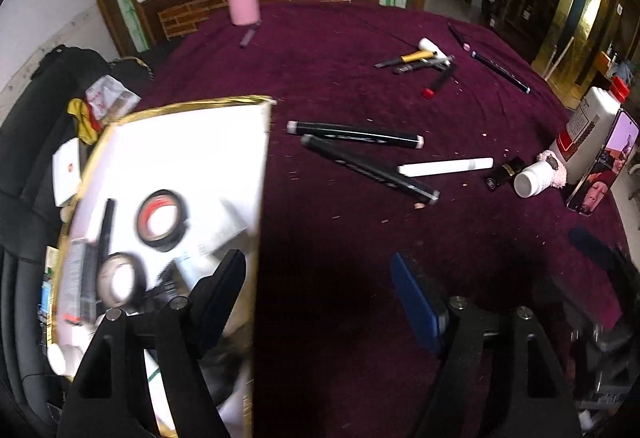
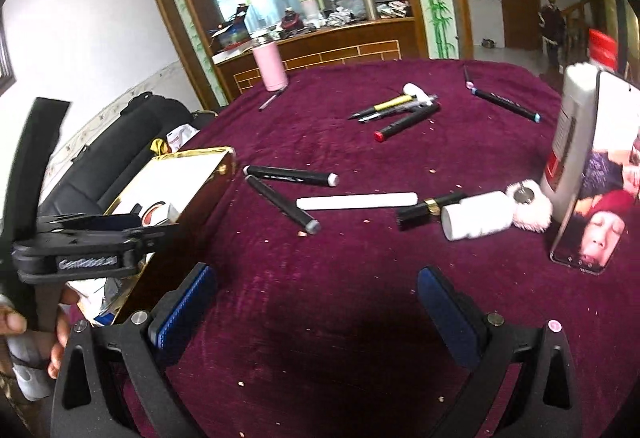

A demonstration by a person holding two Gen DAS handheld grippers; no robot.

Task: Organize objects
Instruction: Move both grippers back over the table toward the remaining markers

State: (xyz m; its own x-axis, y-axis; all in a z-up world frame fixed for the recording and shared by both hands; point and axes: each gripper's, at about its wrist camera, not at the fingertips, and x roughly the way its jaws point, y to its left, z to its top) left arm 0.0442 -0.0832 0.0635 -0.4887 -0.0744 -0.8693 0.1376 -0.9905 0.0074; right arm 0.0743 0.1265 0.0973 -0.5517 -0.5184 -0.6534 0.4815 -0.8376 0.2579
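A gold-rimmed white box at the table's left edge holds two tape rolls, a comb and other small items. On the purple cloth lie two black markers crossing near their ends, a white marker, a short black tube and a tipped white bottle. My left gripper is open and empty, one finger over the box, the other over the cloth. My right gripper stands wide open over bare cloth, beside the box. In the right wrist view a hand holds the left gripper above the box.
A phone leans on a tall white bottle at the right, a fluffy pom-pom beside it. Several pens and a blue-capped marker lie farther back. A pink tumbler stands at the far edge. A black chair is left.
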